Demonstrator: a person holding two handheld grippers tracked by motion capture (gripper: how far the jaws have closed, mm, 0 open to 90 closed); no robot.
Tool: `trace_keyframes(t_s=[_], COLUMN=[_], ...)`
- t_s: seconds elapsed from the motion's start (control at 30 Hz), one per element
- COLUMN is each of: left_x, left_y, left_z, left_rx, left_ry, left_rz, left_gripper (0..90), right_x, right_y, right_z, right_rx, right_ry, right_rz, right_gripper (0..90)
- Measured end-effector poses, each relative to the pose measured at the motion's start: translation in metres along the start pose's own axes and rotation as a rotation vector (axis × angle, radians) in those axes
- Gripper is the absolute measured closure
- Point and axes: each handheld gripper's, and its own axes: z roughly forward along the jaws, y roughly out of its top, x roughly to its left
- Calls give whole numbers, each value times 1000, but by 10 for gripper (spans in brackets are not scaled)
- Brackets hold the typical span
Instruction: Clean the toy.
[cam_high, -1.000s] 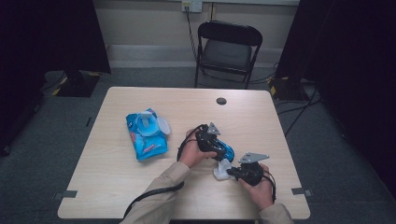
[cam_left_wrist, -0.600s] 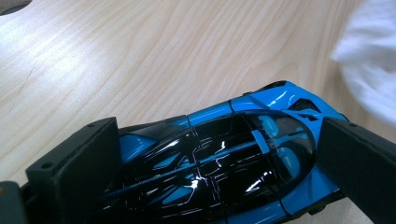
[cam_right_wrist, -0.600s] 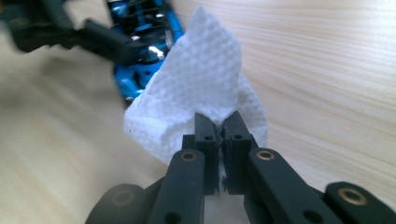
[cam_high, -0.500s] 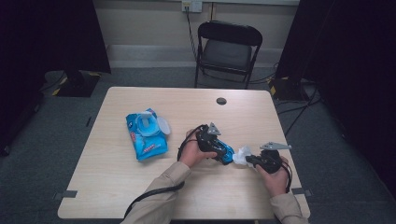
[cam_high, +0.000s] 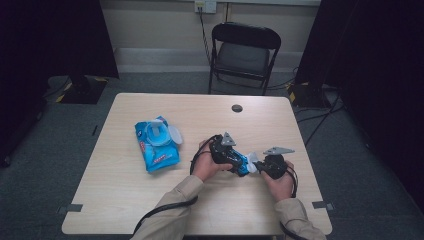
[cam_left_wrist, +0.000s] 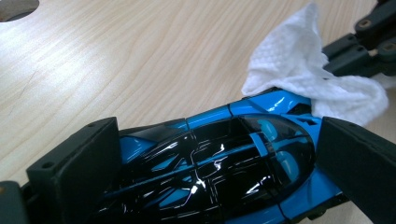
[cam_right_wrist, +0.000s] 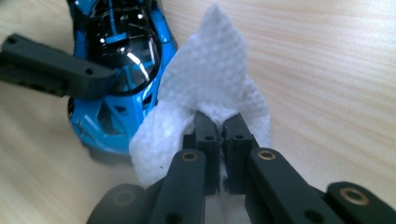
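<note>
A blue and black toy car (cam_left_wrist: 219, 163) lies on the wooden table (cam_high: 150, 200), and my left gripper (cam_left_wrist: 219, 140) is shut on it, a pad against each side. In the high view the left gripper (cam_high: 231, 156) holds the car (cam_high: 242, 163) right of the table's middle. My right gripper (cam_right_wrist: 222, 133) is shut on a folded white wipe (cam_right_wrist: 210, 84), which rests against the car's blue end (cam_right_wrist: 112, 116). From above, the right gripper (cam_high: 261, 164) faces the left one, with the wipe (cam_high: 252, 161) between them. The wipe (cam_left_wrist: 299, 70) also touches the car's far end in the left gripper view.
A blue pack of wipes (cam_high: 156, 146) with its flap open lies left of the hands. A round cable hole (cam_high: 237, 108) sits near the table's far edge. A black folding chair (cam_high: 243, 50) stands behind the table. Cables trail from both grippers toward the near edge.
My right gripper has swung with the wipe from the car's near side, out to the right and away from me, and now sits at the car's right end. The left gripper and car stayed still.
</note>
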Motion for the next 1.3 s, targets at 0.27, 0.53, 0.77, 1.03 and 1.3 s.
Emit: trace_keyframes(t_s=[0.27,0.53,0.77,1.03,1.3], left_x=[-3,-6,-9,-10,-10], left_y=[-1,0,1,2,2], left_z=[1,1,2,2,2], left_rx=[-21,-22,-12,-10,-10], left_ry=[4,7,9,11,9], left_rz=[3,-2,5,2,7], left_gripper=[30,38,39,41,41], right_x=[11,27,41,46,57], right_y=[-14,-21,-21,-21,-19], right_z=[-11,-18,-16,-13,-8], right_rx=[-11,5,14,6,9], right_ry=[44,84,126,163,205], right_rz=[-22,-62,-80,-82,-111], right_gripper=[875,874,874,874,874])
